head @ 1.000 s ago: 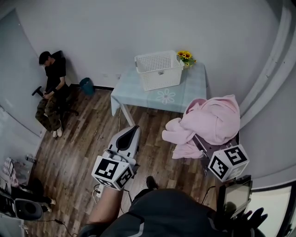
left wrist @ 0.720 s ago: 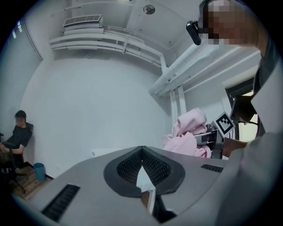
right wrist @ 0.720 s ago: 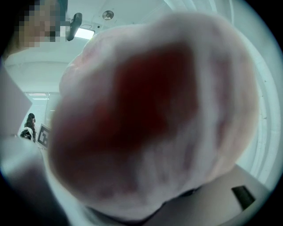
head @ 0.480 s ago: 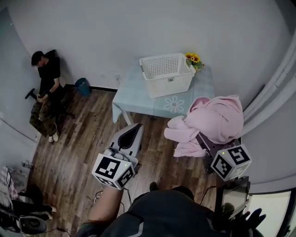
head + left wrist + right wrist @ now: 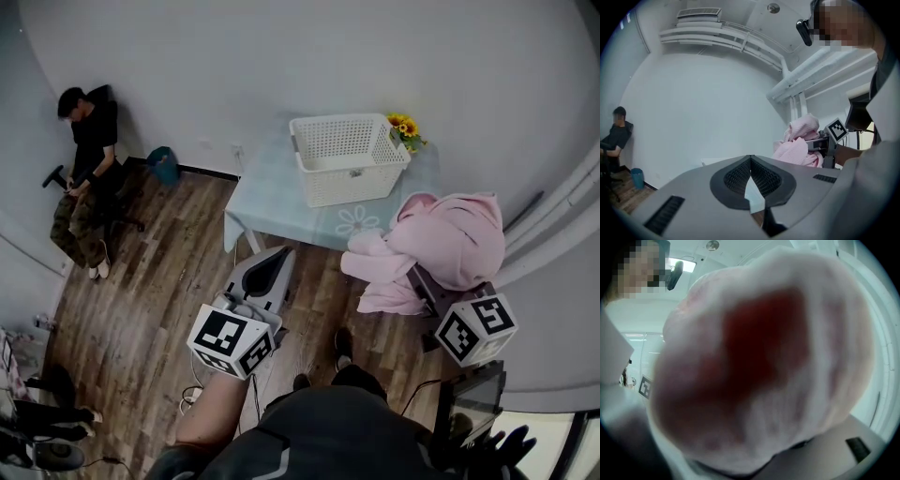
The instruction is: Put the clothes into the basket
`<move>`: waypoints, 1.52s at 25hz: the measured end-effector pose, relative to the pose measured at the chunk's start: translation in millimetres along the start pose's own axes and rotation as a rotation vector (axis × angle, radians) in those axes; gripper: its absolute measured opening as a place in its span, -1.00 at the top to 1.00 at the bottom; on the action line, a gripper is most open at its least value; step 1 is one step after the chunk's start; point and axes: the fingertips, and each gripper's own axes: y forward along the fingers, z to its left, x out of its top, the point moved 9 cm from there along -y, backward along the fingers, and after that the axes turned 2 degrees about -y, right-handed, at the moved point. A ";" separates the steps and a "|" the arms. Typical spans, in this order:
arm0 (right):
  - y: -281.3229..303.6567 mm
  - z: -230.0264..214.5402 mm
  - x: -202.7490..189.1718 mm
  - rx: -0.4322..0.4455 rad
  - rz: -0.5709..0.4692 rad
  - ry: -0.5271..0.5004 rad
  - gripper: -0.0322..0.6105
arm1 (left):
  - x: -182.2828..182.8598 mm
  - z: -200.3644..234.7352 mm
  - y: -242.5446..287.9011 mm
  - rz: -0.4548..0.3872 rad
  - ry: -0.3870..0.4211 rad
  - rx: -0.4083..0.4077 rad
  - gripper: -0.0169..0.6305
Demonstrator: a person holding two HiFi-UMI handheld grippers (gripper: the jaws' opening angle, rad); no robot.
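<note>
A bulky pink garment (image 5: 441, 246) hangs in the air just right of the table's near corner, and my right gripper (image 5: 414, 278) is shut on it from below. In the right gripper view the pink garment (image 5: 764, 362) fills nearly everything and hides the jaws. The white lattice basket (image 5: 349, 159) stands on the small table (image 5: 272, 192) under a pale blue cloth, against the wall. My left gripper (image 5: 270, 265) floats over the wooden floor in front of the table. Its tips meet and it holds nothing. In the left gripper view the pink garment (image 5: 799, 145) shows at the right.
Sunflowers (image 5: 405, 127) stand behind the basket at the table's back right corner. A person (image 5: 84, 159) in dark clothes sits against the wall at the far left, with a blue bin (image 5: 161, 167) beside them. A cable lies on the floor (image 5: 150, 309) near my feet.
I have come closer to the table. The pink garment in my right gripper now hangs nearer the basket. My left gripper keeps its pose.
</note>
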 end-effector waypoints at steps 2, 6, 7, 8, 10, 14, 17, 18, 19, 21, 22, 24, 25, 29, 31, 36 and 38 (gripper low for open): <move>13.9 -13.4 2.2 0.013 -0.008 0.000 -0.16 | 2.4 6.2 14.2 -0.003 0.006 0.018 0.92; 46.6 -44.9 7.3 0.048 -0.012 -0.012 -0.16 | 7.8 17.8 51.6 0.004 0.028 0.043 0.92; 55.3 -51.7 8.5 0.061 -0.015 -0.014 -0.16 | 9.8 21.5 59.2 0.008 0.039 0.054 0.92; 63.7 -58.9 9.7 0.073 -0.019 -0.014 -0.16 | 12.0 25.2 67.0 0.009 0.045 0.068 0.92; 79.2 -76.3 13.5 0.095 -0.024 -0.013 -0.16 | 16.3 30.8 84.6 0.003 0.047 0.096 0.92; 113.2 -122.4 33.5 0.134 -0.022 -0.035 -0.16 | 29.2 36.8 133.3 0.002 0.040 0.134 0.92; 140.5 -162.1 37.9 0.174 -0.017 -0.071 -0.16 | 28.5 40.9 173.3 0.005 0.045 0.167 0.92; 145.4 -169.6 36.6 0.184 -0.015 -0.082 -0.16 | 26.6 39.9 179.3 0.004 0.049 0.176 0.92; 147.7 -173.0 36.1 0.193 -0.012 -0.094 -0.16 | 26.2 37.2 180.4 0.001 0.052 0.182 0.92; 147.0 -173.0 39.0 0.213 -0.006 -0.120 -0.16 | 30.0 26.7 173.9 -0.008 0.059 0.181 0.92; 145.7 -172.3 41.9 0.225 -0.004 -0.133 -0.16 | 32.4 20.6 169.7 -0.009 0.068 0.180 0.92; 145.2 -171.8 49.1 0.245 0.001 -0.159 -0.16 | 35.2 12.1 163.4 -0.004 0.084 0.193 0.92; 147.6 -171.6 52.6 0.255 0.006 -0.173 -0.16 | 35.6 11.0 161.1 -0.001 0.088 0.207 0.92; 182.8 -176.8 65.6 0.303 0.041 -0.232 -0.16 | 39.0 24.4 168.7 -0.003 0.076 0.272 0.92; 210.4 -184.9 69.2 0.329 0.056 -0.257 -0.16 | 39.1 37.0 184.0 0.006 0.079 0.280 0.92; 271.6 -185.1 67.0 0.389 0.100 -0.326 -0.16 | 31.2 72.1 205.6 0.007 0.085 0.298 0.92; 292.8 -181.2 64.2 0.419 0.123 -0.364 -0.16 | 27.5 86.3 210.8 0.001 0.081 0.311 0.92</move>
